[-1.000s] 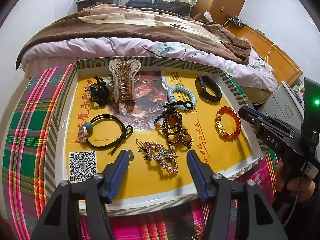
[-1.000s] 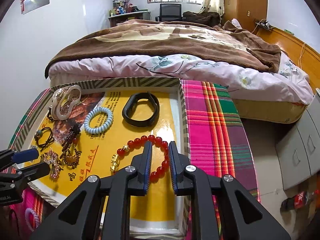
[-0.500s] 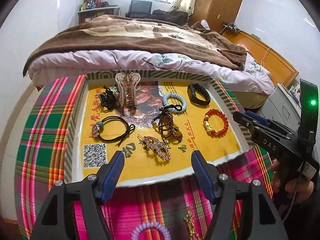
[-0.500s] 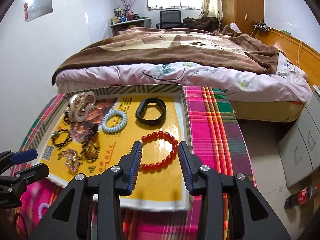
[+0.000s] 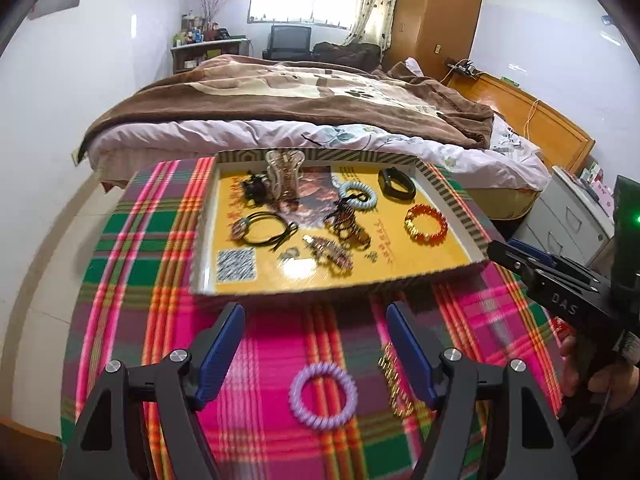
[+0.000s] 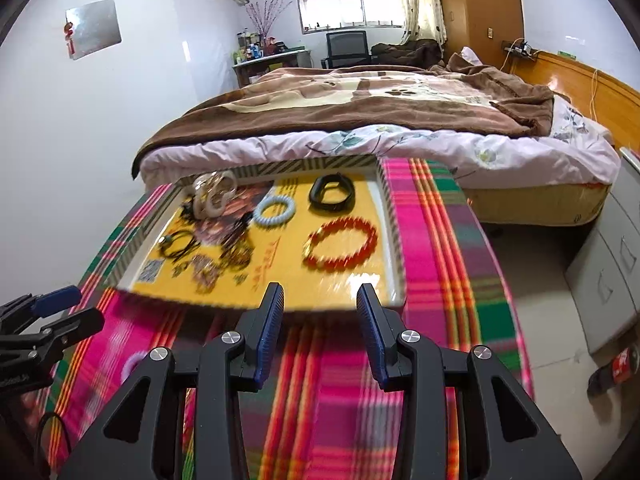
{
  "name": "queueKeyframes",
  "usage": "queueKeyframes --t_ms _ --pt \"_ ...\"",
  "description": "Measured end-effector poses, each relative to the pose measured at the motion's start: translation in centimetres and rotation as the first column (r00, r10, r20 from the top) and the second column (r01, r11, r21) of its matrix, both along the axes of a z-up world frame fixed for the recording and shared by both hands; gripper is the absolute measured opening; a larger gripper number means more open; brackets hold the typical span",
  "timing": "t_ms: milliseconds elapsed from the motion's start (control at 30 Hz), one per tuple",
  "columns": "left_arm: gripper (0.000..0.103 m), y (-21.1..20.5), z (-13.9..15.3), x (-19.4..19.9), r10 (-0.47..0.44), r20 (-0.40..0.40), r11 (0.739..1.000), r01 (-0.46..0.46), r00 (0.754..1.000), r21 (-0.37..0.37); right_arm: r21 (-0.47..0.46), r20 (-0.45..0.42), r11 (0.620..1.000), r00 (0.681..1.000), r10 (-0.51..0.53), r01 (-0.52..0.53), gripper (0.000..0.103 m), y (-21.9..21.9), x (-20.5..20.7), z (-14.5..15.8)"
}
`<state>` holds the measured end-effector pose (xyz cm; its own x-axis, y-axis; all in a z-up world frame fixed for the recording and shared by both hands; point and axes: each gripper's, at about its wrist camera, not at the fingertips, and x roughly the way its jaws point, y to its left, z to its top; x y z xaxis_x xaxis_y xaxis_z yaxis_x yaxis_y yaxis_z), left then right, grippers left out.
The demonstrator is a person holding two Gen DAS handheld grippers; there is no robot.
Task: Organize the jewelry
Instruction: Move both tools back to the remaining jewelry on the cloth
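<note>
Both grippers have pulled back from the tray (image 5: 472, 232), the left gripper (image 5: 316, 344) opening emptily over the purple coil (image 5: 323, 395), the right gripper (image 6: 320, 320) open and empty, suggesting 2 table pieces remain.

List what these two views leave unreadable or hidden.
- Gold piece on the cloth, left wrist view: part behind the left gripper's finger, blurred; kind unclear.
- Purple coil tie, right wrist view: smeared, part hidden by the gripper body.
- Small pieces mid-tray, right wrist view: motion blur.
- Tray print: unreadable.
</note>
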<state>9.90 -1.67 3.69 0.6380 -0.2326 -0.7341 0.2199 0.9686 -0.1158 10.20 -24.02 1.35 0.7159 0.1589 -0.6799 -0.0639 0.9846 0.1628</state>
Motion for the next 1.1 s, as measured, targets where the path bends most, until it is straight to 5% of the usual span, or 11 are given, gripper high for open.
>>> queueKeyframes --t_ms 700,1100 --pt "0.073 6.3 -3.0 -5.4 0.094 -0.047 0.995 -0.095 0.994 -0.022 0.013 -0.126 0.977 0.969 0.213 -0.213 0.041 8.9 -3.7 -4.7" --pt "0.073 6.7 -3.7 -4.9 0.103 -0.064 0.994 -0.105 0.993 -0.028 -0.153 -0.137 0.962 0.969 0.208 -0.228 0.037 10.8 -4.4 -5.7"
